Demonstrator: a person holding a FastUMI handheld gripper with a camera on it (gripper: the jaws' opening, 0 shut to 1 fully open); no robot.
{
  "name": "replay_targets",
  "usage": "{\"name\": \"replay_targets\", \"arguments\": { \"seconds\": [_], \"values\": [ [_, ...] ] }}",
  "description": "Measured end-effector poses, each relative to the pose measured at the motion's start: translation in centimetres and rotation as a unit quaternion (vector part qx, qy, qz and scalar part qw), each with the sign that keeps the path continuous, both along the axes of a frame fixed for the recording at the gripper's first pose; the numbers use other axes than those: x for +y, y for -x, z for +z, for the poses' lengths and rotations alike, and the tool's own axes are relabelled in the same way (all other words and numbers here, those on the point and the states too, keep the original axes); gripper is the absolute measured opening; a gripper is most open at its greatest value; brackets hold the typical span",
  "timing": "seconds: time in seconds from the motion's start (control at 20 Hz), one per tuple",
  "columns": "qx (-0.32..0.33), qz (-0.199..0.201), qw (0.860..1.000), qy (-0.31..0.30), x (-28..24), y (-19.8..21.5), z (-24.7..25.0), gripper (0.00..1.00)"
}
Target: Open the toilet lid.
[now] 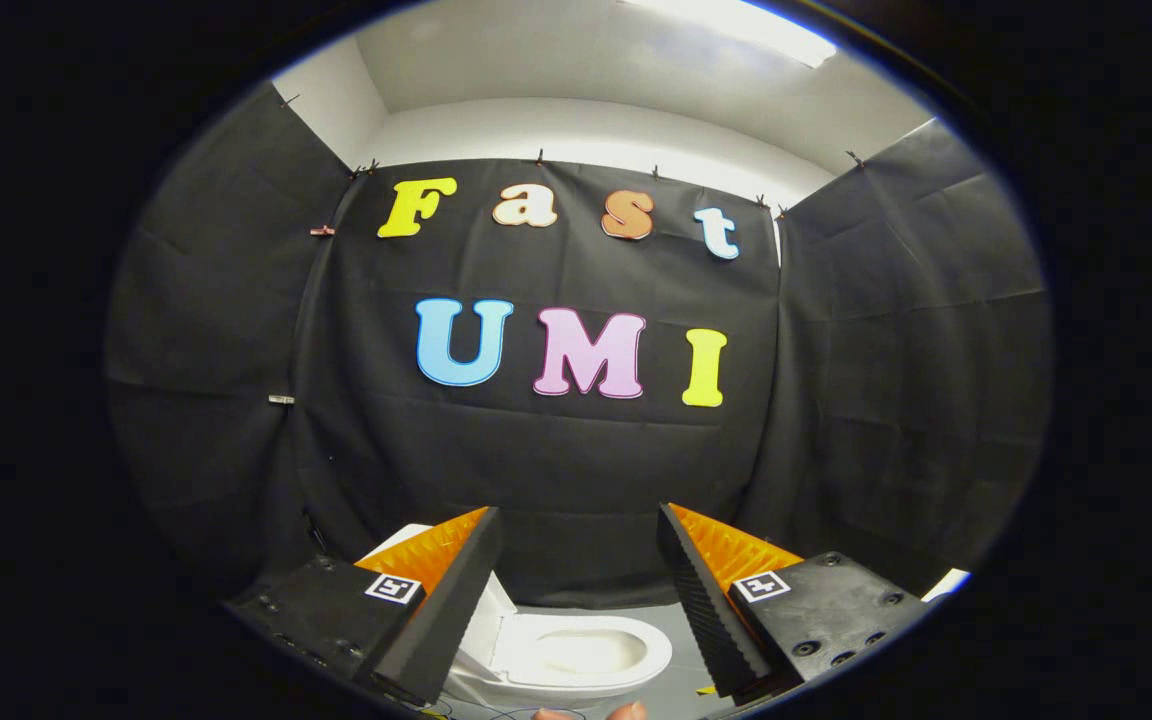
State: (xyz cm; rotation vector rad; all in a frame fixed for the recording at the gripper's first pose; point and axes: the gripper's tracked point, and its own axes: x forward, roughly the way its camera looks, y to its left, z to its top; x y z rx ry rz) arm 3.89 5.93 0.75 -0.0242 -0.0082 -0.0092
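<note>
The jaws stand wide apart and hold nothing; open air lies between the two fingers. Below and between them, well apart from the tips, sits the toilet on a grey floor at the foot of the black cloth wall. Its bowl shows as an open white oval with the seat ring around it. A white upright slab, which may be the lid, rises at the bowl's left side just behind the left finger, but the finger hides much of it, so I cannot tell for sure.

Judged from that, the lid looks already raised and the task is at or near its end, with the jaws drawn up and away. If so, the next move calls only for a clear retreat; if the lid is not fully back, it needs a gentle push to rest.

Each finger carries a small square black-and-white marker, a coded pattern with no readable words. No brand shows on the toilet.
</note>
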Motion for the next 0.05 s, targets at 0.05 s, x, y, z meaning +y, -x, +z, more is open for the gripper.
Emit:
{"name": "replay_targets", "arguments": {
  "seconds": [0.05],
  "values": [
    [-0.001, 0.0, 1.0, 0.001, 0.0, 0.0, 0.05, 0.97]
  ]
}}
